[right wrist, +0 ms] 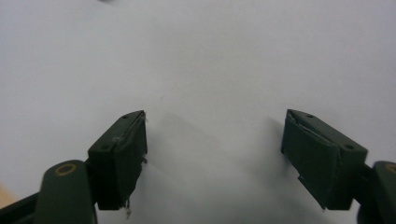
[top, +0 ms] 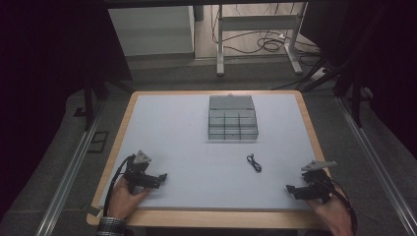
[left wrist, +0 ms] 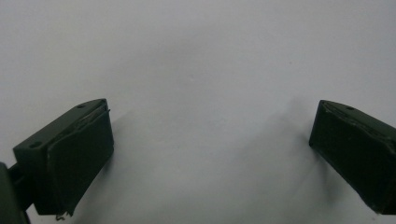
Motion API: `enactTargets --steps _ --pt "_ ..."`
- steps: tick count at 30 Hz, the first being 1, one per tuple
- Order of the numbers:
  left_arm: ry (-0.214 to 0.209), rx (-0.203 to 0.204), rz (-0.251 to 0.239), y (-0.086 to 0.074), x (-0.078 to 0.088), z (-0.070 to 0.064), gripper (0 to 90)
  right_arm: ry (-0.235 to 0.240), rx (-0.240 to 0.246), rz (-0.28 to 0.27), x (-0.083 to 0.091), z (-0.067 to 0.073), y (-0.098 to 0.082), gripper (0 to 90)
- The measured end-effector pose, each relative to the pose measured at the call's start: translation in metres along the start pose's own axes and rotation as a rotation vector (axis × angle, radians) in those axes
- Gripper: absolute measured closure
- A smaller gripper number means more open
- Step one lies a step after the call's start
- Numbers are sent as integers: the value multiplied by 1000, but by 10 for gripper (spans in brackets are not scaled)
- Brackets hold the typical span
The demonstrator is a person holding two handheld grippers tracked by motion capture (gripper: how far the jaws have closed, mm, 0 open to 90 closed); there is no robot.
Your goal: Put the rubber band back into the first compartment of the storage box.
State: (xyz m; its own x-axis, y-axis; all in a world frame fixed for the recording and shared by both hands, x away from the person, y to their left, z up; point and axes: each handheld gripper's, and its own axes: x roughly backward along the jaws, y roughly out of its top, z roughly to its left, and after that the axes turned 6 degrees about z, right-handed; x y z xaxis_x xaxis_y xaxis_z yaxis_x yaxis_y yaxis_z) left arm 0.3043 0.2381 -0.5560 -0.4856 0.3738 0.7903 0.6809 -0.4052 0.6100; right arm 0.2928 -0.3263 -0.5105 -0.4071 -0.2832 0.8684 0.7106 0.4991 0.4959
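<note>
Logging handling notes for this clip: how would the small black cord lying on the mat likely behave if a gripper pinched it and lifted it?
The small black cord looks thin and lies in a bent line on the mat, so it is probably floppy and would droop from the pinch. It seems very light. Being so low and thin, it may slip between the pads.

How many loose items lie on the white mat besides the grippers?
2. A clear compartment box with its lid open sits at the far centre of the mat, and a small black cable lies nearer, right of centre. Whether the box holds anything is too small to tell.
</note>
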Motion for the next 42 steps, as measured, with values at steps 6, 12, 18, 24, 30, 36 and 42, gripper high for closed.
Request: enactTargets --steps 6,12,18,24,30,36,42 --pt "0 1 -1 0 0 0 0 -23 33 8 -3 4 -1 159" --pt "-1 1 -1 0 0 0 0 -24 17 -28 -3 5 -6 155" --pt "-1 1 -1 0 0 0 0 -22 19 -23 -3 5 -5 155" --pt "-1 2 -1 0 0 0 0 -29 18 -16 -4 6 -4 130" --pt "-1 2 -1 0 0 0 0 -27 27 -5 -4 7 -3 116" --pt "-1 2 -1 0 0 0 0 -28 22 10 -4 7 0 117" --pt "-1 0 0 0 0 0 0 -33 19 29 -4 9 3 129"
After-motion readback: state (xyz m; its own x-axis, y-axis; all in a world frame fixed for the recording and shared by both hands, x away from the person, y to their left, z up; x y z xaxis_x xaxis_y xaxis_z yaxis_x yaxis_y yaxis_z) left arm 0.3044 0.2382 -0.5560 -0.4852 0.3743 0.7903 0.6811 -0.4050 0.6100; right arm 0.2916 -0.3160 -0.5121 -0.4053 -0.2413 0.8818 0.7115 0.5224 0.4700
